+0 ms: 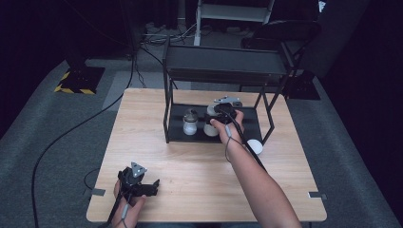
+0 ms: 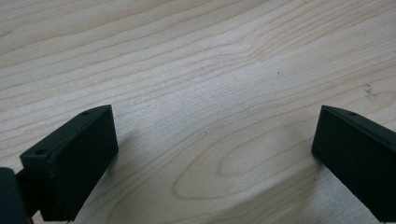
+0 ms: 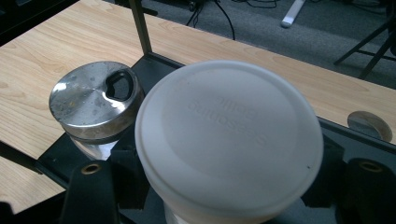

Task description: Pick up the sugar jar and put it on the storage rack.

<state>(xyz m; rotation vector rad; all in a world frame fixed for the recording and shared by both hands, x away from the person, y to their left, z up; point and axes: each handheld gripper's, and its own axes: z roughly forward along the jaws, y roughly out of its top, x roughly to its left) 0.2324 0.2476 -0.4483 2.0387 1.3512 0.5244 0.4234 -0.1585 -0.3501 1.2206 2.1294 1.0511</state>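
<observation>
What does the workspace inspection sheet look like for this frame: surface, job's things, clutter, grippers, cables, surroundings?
Surface: light wooden table, bare across the front.
Job's things: white-lidded jar on the bottom tray of a black two-tier rack; a shaker jar with a metal lid stands just beside it on the same tray.
Clutter: a white round thing lies on the table by the rack's front right corner; what it is cannot be told.
Grippers: right gripper shut on the white-lidded jar; left gripper open, low over bare wood.
Cables: one trails from each gripper; a black cable runs over the floor at left.
Surroundings: grey carpet, dark background, yellow-and-black floor marking.
</observation>
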